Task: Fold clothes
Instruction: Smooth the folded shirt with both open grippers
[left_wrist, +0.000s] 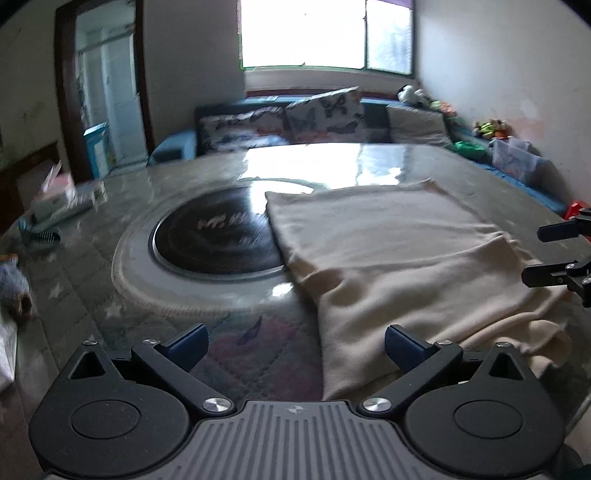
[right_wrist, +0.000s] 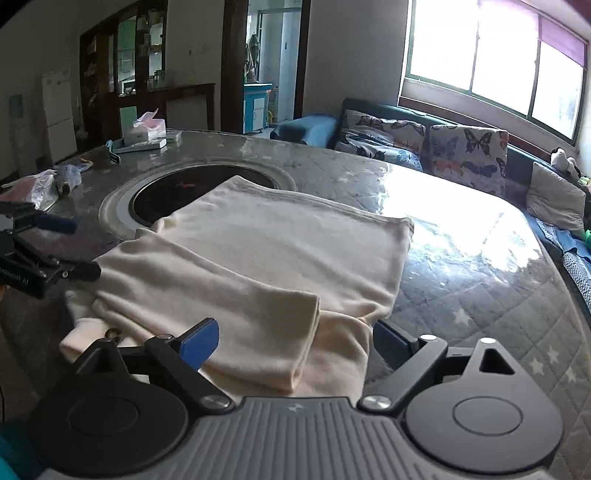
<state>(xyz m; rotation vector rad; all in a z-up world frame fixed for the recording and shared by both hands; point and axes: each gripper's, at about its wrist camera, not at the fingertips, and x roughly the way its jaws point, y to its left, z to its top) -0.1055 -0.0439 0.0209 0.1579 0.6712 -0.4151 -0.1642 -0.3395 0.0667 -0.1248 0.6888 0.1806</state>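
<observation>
The left gripper (left_wrist: 295, 345) stands wide open just above the table, its blue pads (left_wrist: 400, 341) clear of any cloth; only the right one overlaps the near edge of the cream garment (left_wrist: 399, 258), with nothing between the fingers. The right gripper (right_wrist: 295, 341) is also spread wide, the folded near end of the garment lying between its fingers, which do not press it.

The garment lies folded and loose on the glass-topped table (right_wrist: 480, 295), a sleeve layer doubled over its near part. Its far corner covers part of the round black cooktop (left_wrist: 210, 240) set in the table.

Farther off, a tissue box (right_wrist: 144, 129) sits near the table's edge. Beyond the table stand a sofa with butterfly cushions (right_wrist: 469, 155) and a bright window (left_wrist: 306, 33).
</observation>
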